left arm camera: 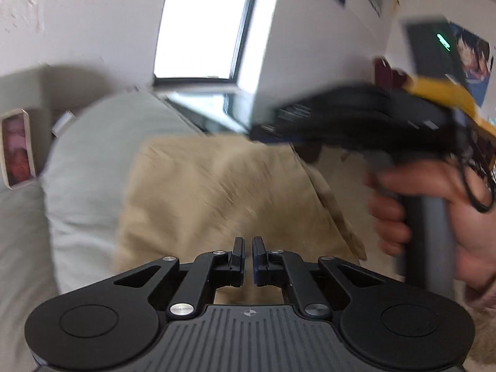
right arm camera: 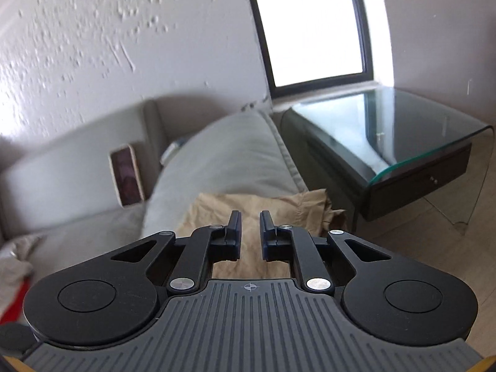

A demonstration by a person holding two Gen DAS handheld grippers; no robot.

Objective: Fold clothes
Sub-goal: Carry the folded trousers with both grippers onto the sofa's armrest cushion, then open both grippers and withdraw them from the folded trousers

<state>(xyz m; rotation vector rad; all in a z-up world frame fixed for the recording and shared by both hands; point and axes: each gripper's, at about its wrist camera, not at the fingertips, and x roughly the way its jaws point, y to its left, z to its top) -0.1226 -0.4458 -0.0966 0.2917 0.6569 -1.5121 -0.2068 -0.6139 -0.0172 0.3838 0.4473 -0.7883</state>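
Observation:
A tan garment [left arm camera: 217,192] lies spread over a light grey sofa cushion [left arm camera: 90,167]; this view is blurred by motion. My left gripper [left arm camera: 248,245] hovers over the garment's near part, its fingers almost touching and nothing between them. The right gripper [left arm camera: 263,128], held by a person's hand [left arm camera: 434,204], hangs above the garment's far right edge. In the right wrist view the tan garment [right arm camera: 248,214] lies beneath my right gripper [right arm camera: 250,218], whose fingers stand a small gap apart with no cloth in them.
A glass side table [right arm camera: 434,142] with a dark drawer stands right of the sofa, under a bright window [right arm camera: 310,24]. A phone [right arm camera: 125,175] leans against the sofa back. Crumpled grey and red cloth [right arm camera: 15,266] lies at the left. Posters [left arm camera: 474,59] hang on the wall.

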